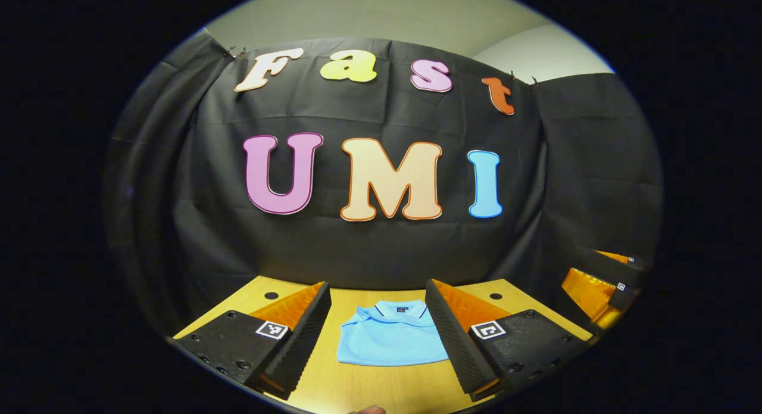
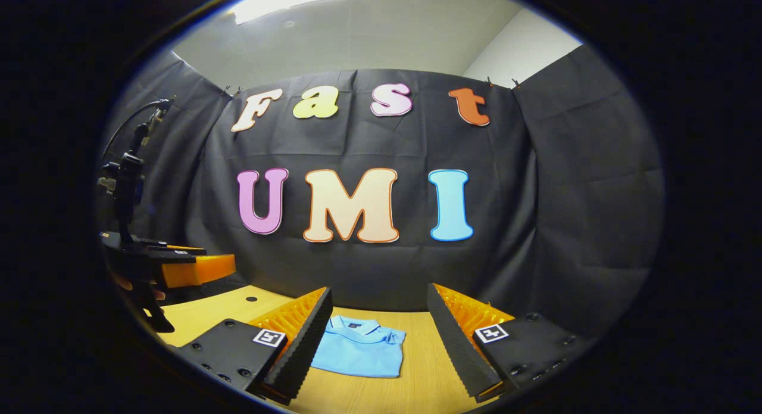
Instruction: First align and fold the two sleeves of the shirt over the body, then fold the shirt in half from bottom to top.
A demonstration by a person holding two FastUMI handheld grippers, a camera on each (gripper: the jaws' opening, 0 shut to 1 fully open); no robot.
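A light blue polo shirt [image 1: 390,339] lies folded into a compact rectangle on the wooden table [image 1: 357,384], its collar toward the booth wall. My left gripper [image 1: 377,286] hovers on the near side of the shirt, open, with the shirt showing between its fingers and nothing held. Off to its right is the right gripper [image 1: 601,286]. In the right gripper view the same shirt [image 2: 363,351] sits slightly left of centre, and my right gripper [image 2: 378,289] is open and empty, apart from the cloth. The left gripper [image 2: 178,265] shows at the far left, held by a hand.
The black cloth wall [image 1: 381,247] closes off the table's far edge just behind the shirt. Small round holes [image 1: 271,295] mark the tabletop near the back corners. A black mount with a cable [image 2: 128,176] rises above the left gripper. Bare wood [image 2: 417,378] surrounds the shirt.
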